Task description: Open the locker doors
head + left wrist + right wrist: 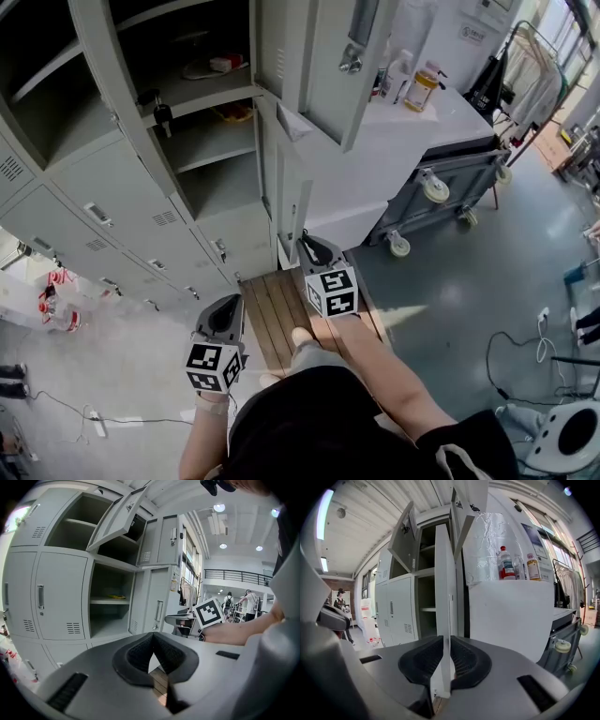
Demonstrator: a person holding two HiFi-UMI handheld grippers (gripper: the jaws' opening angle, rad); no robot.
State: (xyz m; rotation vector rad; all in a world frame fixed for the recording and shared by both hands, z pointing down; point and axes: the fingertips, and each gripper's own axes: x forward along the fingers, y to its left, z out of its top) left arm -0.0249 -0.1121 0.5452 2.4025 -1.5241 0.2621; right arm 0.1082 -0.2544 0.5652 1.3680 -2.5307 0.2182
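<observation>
A bank of grey lockers fills the left of the head view; several doors in its right column stand open. My right gripper is at the free edge of the lower open locker door. In the right gripper view that door's thin edge runs upright between the black pads, which press on it from both sides; the right gripper is shut on it. My left gripper hangs lower left, off the lockers. In its own view the left gripper is shut with nothing in it, facing an open compartment.
Upper open doors jut out overhead. A white counter with bottles stands right of the lockers, with a grey wheeled cart beside it. A wooden board lies underfoot. Cables trail on the floor at right.
</observation>
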